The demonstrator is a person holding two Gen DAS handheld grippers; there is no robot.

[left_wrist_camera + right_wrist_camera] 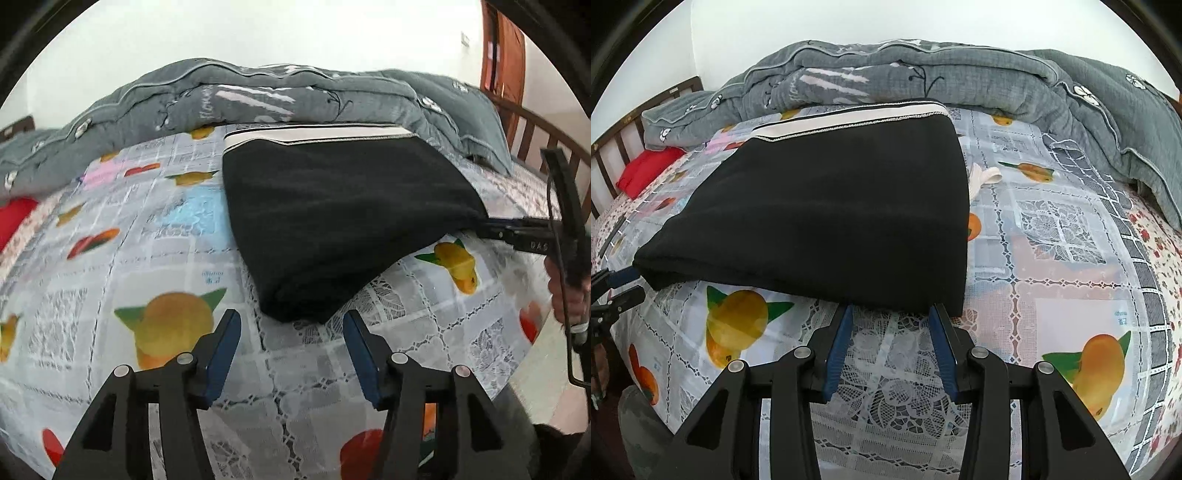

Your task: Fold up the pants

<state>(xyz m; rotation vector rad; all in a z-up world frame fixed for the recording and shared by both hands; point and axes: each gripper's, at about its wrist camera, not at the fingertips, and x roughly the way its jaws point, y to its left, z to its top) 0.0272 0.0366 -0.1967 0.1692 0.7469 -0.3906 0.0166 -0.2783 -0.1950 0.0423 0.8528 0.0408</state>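
Note:
Black pants [332,221] with a white waistband lie folded on the bed; they also show in the right wrist view [831,206]. My left gripper [291,321] is open, its blue-padded fingers just in front of the pants' near corner, not touching. In the right wrist view my right gripper [890,314] is open, its fingertips at the near folded edge of the pants. In the left wrist view the right gripper [491,227] shows at the pants' right corner. In the right wrist view the left gripper [624,284] shows at the pants' left corner.
A fruit-print lace cloth [166,288] covers the bed. A rumpled grey quilt [923,74] lies along the far side. A red item [646,170] lies at the far left. A wooden bed rail [546,136] stands at the right.

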